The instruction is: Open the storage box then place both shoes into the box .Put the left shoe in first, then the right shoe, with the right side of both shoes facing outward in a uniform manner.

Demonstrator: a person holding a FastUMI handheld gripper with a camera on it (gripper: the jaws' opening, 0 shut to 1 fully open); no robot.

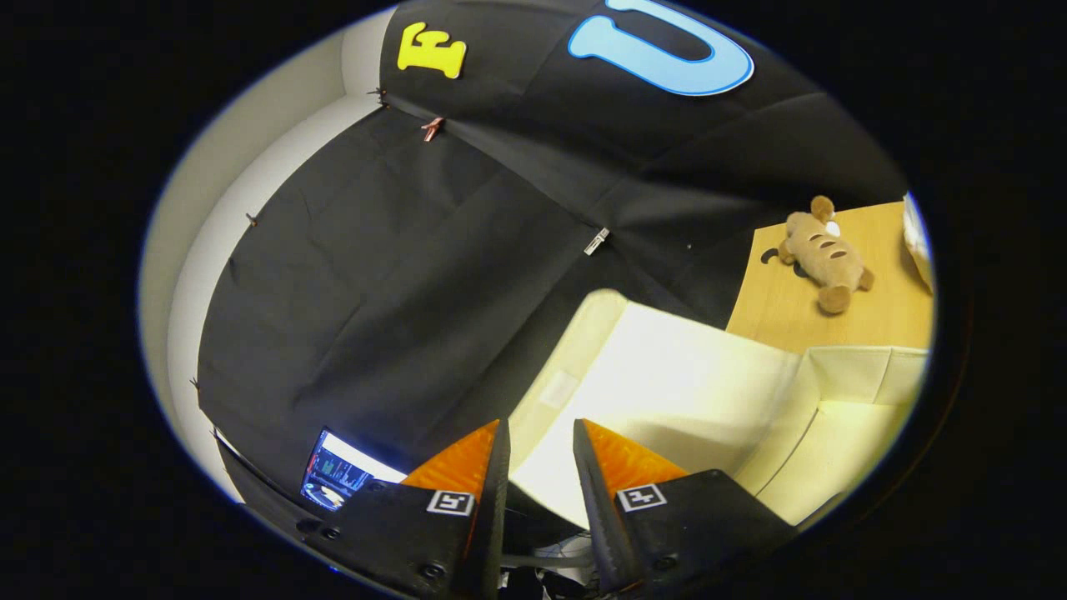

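Note:
The cream fabric storage box (842,450) stands on the wooden table, just ahead and to the right of my fingers. Its lid (667,392) is raised and tilted up, with its pale inner face towards me. The lid's near corner fills the gap between my two fingers, and my gripper (540,433) is shut on it. Part of the box's inside wall and rim shows beyond the right finger.
A brown plush toy (825,254) lies on the wooden table (775,321) beyond the box. A white object (917,237) sits past the toy. A lit screen (333,475) shows low beside the left finger. Black cloth hangs behind.

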